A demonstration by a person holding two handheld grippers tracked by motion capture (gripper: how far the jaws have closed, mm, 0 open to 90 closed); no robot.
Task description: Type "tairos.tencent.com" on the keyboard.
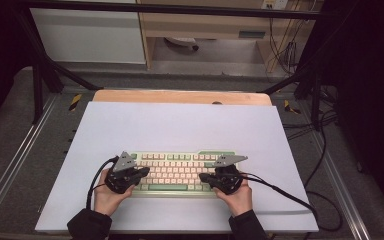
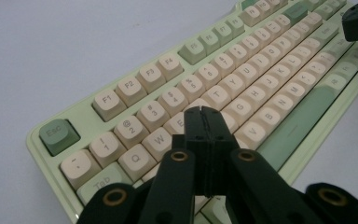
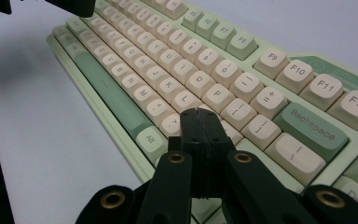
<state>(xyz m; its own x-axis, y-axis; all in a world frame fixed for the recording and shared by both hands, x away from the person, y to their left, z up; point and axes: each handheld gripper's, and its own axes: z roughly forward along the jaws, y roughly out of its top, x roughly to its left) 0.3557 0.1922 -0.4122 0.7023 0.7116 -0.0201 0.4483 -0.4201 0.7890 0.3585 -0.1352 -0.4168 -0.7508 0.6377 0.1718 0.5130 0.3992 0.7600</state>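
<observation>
— Hovering over the keyboard (image 1: 175,172) now, both grippers, one at each end. It lies on the white mat (image 1: 180,130), near the person's edge, long side across the table.

— And the jaws?

— Left gripper (image 2: 202,112): pressed flat together, nothing between them. Its tip sits above the letter rows, around E and R, with Esc (image 2: 58,136) off at the near corner.

— Touching a key?

— Can't tell from here; the tip hides whatever is right beneath it.

— Right side?

— Right gripper (image 3: 200,113) is the same story, jaws closed tight on nothing. It points in over the keys just past L and P, Backspace (image 3: 313,131) a little to one side, the green spacebar (image 3: 107,93) running away on the other.

— Hands?

— From above, the left hand (image 1: 109,194) and right hand (image 1: 237,196) each wrap a gripper from the near side, cables trailing off across the mat.
</observation>
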